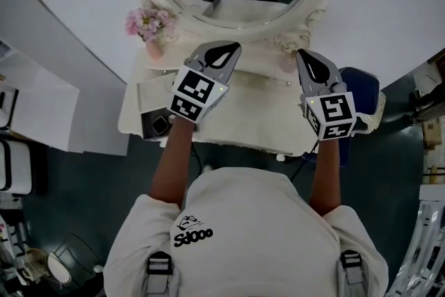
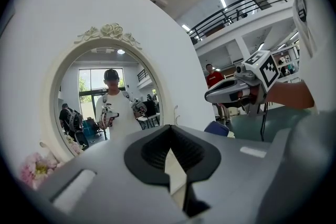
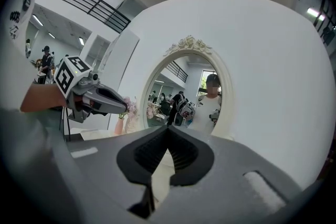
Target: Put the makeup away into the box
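**A:** Two grippers, then. How do they stand?

**B:** Nearest the camera is the person's white T-shirt, with both bare forearms reaching forward from it. The left gripper and the right gripper are held side by side, well apart, over the dressing table. Both point towards the mirror.

**A:** Are the jaws apart or together?

**B:** Together on both. Each gripper's own view shows its tips meeting, with nothing pinched between them. Through the small gap behind the tips only the pale tabletop shows.

**A:** Where is the box for the makeup?

**B:** A shallow box sits at the table's front left corner, just left of the left forearm and partly under its marker cube. A small dark square piece lies in it. It is too small for me to say whether it is makeup, and I can make out no other makeup on the table.

**A:** And further back?

**B:** A blue seat shows past the right gripper at the table's right end. Pink flowers in a pink vase stand at the back left. Behind them is the oval mirror in its cream frame, which reflects the person holding both grippers. A curved white wall lies beyond that.
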`<action>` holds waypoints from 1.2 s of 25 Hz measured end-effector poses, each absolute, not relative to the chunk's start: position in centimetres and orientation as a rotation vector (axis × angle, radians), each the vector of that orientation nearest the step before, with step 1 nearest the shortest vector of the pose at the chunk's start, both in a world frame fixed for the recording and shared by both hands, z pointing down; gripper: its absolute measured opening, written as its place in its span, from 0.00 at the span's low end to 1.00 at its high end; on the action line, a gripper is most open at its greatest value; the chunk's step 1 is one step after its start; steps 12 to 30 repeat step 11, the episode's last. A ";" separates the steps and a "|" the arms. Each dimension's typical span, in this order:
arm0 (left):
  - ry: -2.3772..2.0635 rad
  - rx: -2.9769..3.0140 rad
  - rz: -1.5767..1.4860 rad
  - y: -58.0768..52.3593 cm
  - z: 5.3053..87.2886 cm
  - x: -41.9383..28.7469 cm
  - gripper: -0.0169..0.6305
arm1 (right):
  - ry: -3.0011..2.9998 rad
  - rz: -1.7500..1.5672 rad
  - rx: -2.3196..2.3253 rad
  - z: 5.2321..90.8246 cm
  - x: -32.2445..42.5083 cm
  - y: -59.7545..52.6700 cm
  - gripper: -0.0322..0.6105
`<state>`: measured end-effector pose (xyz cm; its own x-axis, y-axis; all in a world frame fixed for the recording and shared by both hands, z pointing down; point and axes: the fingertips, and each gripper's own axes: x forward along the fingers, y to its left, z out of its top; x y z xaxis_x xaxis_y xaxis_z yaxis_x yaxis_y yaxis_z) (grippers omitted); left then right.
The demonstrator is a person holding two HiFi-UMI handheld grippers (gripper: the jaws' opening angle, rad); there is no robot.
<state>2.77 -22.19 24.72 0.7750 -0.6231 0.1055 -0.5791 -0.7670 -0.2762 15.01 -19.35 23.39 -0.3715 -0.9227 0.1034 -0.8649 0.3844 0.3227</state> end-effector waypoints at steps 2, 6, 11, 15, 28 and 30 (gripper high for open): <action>0.944 -2.742 -0.275 -22.2 24.7 2.7 0.05 | -2.382 -0.312 1.572 23.4 14.8 -19.3 0.05; 0.926 -2.747 -0.266 -22.2 25.0 2.8 0.05 | -2.381 -0.303 1.566 23.8 14.7 -19.5 0.05; 0.908 -2.751 -0.256 -22.2 25.3 2.8 0.05 | -2.380 -0.290 1.559 24.2 14.6 -19.7 0.05; 0.908 -2.751 -0.256 -22.2 25.3 2.8 0.05 | -2.380 -0.290 1.559 24.2 14.6 -19.7 0.05; 0.908 -2.751 -0.256 -22.2 25.3 2.8 0.05 | -2.380 -0.290 1.559 24.2 14.6 -19.7 0.05; 0.908 -2.751 -0.256 -22.2 25.3 2.8 0.05 | -2.380 -0.290 1.559 24.2 14.6 -19.7 0.05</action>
